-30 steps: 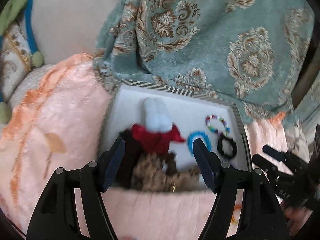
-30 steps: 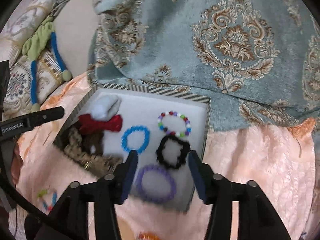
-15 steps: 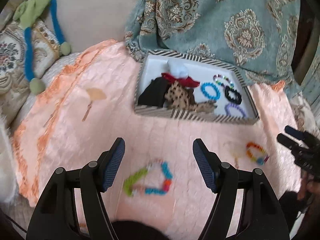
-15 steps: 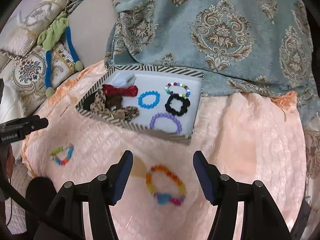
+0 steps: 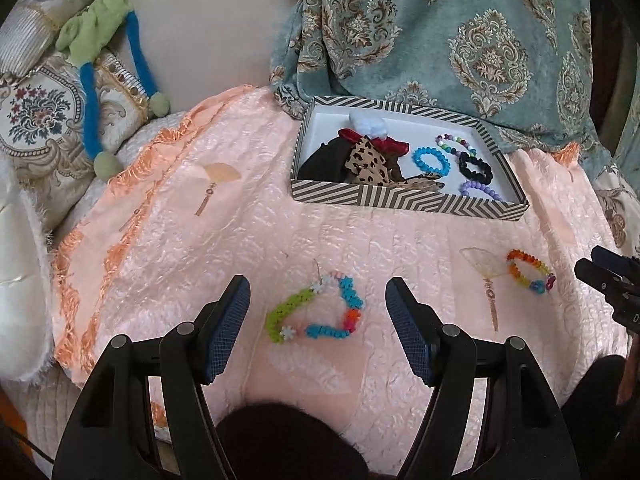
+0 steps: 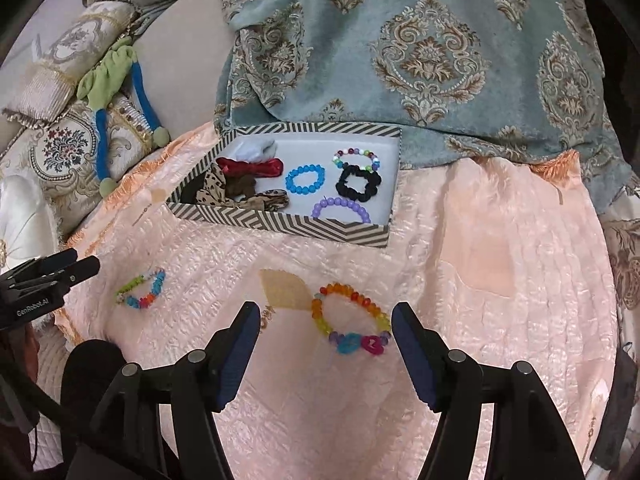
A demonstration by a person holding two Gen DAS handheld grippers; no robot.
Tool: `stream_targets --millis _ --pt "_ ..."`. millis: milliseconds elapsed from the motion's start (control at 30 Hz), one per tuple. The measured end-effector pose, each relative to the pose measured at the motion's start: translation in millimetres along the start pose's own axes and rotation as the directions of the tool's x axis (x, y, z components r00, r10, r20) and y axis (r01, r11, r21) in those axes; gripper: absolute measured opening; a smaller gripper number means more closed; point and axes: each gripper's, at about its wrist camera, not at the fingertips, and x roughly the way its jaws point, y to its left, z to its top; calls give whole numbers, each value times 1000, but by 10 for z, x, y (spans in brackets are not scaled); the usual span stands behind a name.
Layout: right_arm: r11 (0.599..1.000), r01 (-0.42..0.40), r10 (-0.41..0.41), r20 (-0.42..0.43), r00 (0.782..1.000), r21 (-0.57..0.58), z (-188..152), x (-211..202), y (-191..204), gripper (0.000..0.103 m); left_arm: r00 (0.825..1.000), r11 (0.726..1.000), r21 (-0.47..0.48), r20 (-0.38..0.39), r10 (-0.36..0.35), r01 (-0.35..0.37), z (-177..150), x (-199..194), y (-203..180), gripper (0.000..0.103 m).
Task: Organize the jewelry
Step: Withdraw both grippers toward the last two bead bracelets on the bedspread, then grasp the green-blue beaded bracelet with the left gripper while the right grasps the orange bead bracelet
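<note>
A striped box (image 5: 404, 199) (image 6: 280, 227) sits on the pink bedspread and holds hair ties and several bead bracelets. A green, blue and orange flower-bead bracelet (image 5: 314, 309) (image 6: 141, 293) lies on the spread between the tips of my open, empty left gripper (image 5: 318, 304). A rainbow bead bracelet (image 6: 351, 325) (image 5: 530, 272) lies between the tips of my open, empty right gripper (image 6: 326, 328). Both grippers are above the spread, short of the box.
A teal patterned cloth (image 6: 420, 52) hangs behind the box. Embroidered cushions with a green and blue cord (image 5: 90, 60) lie at the left. My right gripper shows at the right edge of the left wrist view (image 5: 612, 284).
Both grippers have pulled back from over the box toward me. The two loose bracelets on the spread have come into view between their fingers.
</note>
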Motion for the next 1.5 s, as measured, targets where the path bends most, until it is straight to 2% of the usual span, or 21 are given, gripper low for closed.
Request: stream_targets --millis 200,367,500,633,833,900,967,1000,1133,1167,1200,1300,1333,1500 --pt "1000 11 -11 -8 1000 24 -3 23 -115 66 1000 1000 -8 -27 1 -1 -3 71 95 71" --pt "998 38 -36 -46 998 49 -29 133 -254 66 994 996 -70 -87 -66 60 34 248 330 71" --pt "996 19 -12 -80 997 85 -50 254 -379 66 982 989 -111 -151 -116 100 32 442 486 71" --pt "994 20 -8 -104 995 111 -57 376 -478 66 971 988 -100 -196 -138 120 -5 586 508 71" --pt "998 30 -20 -159 987 60 -8 658 -473 66 953 989 -32 -266 -146 142 -7 833 399 71" --pt "999 30 -24 -180 983 35 0 772 -452 58 949 991 -17 -285 -135 135 -7 928 381 71" --pt "999 36 -35 -205 978 0 -3 882 -410 43 945 991 0 -302 -126 132 -16 1011 359 71" --pt "999 39 -43 -213 976 -22 -10 935 -382 41 943 992 10 -310 -120 129 -23 1059 344 71" --pt "996 46 -59 -182 982 -73 25 997 -331 21 950 992 20 -292 -111 122 -33 1135 327 70" --pt "997 34 -45 -180 983 -62 43 1003 -346 13 952 993 11 -285 -111 119 -29 1139 330 67" --pt "999 22 -30 -179 983 -47 62 1000 -370 12 954 993 4 -277 -110 116 -23 1136 337 51" --pt "1000 -9 7 -164 986 -12 111 932 -397 9 965 996 -13 -246 -93 92 6 1088 376 21" --pt "1000 -20 19 -155 988 -2 128 892 -392 9 968 996 -14 -236 -91 90 16 1061 391 17" --pt "998 -65 66 -91 994 13 235 571 -335 9 973 992 -38 -193 -127 122 82 840 407 17"
